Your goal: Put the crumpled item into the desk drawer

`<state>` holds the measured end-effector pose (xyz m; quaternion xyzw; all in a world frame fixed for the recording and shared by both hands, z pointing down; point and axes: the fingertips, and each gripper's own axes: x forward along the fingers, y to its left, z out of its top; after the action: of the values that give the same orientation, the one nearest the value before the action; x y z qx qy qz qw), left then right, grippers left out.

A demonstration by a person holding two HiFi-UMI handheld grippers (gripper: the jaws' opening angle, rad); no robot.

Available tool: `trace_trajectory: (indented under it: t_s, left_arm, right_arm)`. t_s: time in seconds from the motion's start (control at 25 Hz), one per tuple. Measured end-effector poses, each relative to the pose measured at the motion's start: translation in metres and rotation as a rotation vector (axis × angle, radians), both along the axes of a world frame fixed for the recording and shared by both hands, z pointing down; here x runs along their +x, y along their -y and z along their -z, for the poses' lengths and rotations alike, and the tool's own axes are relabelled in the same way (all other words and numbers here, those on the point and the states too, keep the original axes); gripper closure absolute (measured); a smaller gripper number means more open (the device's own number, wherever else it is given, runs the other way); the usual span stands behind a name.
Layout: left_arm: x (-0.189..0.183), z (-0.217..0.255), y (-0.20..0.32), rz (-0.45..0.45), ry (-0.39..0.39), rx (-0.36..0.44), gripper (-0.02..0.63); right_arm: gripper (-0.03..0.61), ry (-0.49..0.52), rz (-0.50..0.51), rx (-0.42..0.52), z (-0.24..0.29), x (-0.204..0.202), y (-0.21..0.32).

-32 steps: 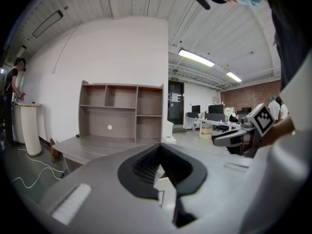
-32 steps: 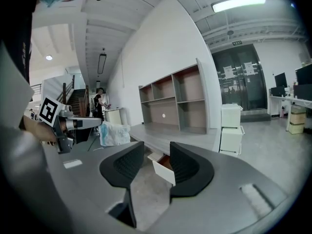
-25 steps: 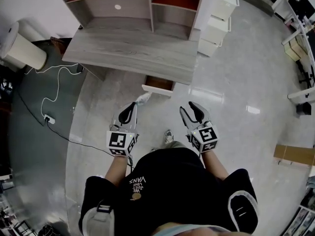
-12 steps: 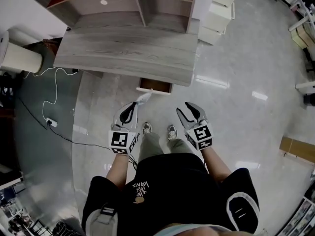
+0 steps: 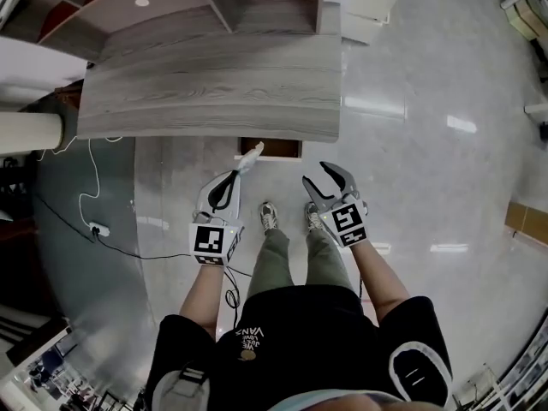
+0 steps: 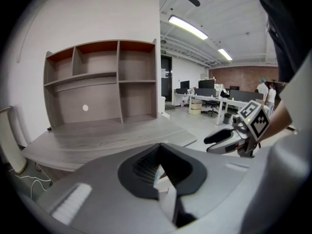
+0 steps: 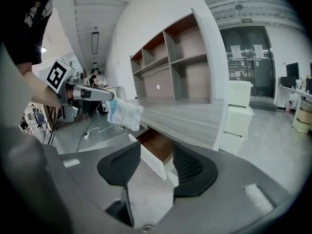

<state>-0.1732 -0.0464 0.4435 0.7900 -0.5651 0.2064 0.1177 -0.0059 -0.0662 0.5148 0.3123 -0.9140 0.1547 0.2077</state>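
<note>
The crumpled item [image 5: 251,155], a white wad, sticks out of my left gripper [image 5: 238,174], which is shut on it just in front of the open drawer [image 5: 271,148] under the grey desk [image 5: 214,92]. The right gripper view shows the wad [image 7: 125,113] hanging over the drawer's [image 7: 155,152] near left corner. In the left gripper view a white sliver of it [image 6: 157,175] sits between the closed jaws. My right gripper [image 5: 326,181] is beside the left one; its jaws have just been opening, and nothing is between them [image 7: 151,172].
A shelf unit [image 5: 171,7] stands on the desk's back. White drawer cabinets [image 5: 372,2] stand at the desk's right. A cable and power strip [image 5: 98,228] lie on the floor at left. The person's feet [image 5: 269,217] are right below the drawer.
Both grippers have come lower and closer to the drawer front. The right gripper's jaws stand wider apart. The wad stays in the left gripper.
</note>
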Motion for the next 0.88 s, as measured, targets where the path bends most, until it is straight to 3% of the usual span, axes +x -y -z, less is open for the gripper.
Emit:
trace_trajectory:
  t_s: [0.32,0.88]
  left_arm:
    - [-0.002,-0.027,0.019,-0.066,0.029,-0.03,0.563]
    - [-0.003,-0.052,0.04,-0.135,0.103,-0.006,0.563]
  right_arm:
    - [0.393,-0.036,-0.022,-0.042,-0.054,-0.009,0.005]
    - [0.384,-0.07,-0.013,-0.068,-0.116,-0.024,0.02]
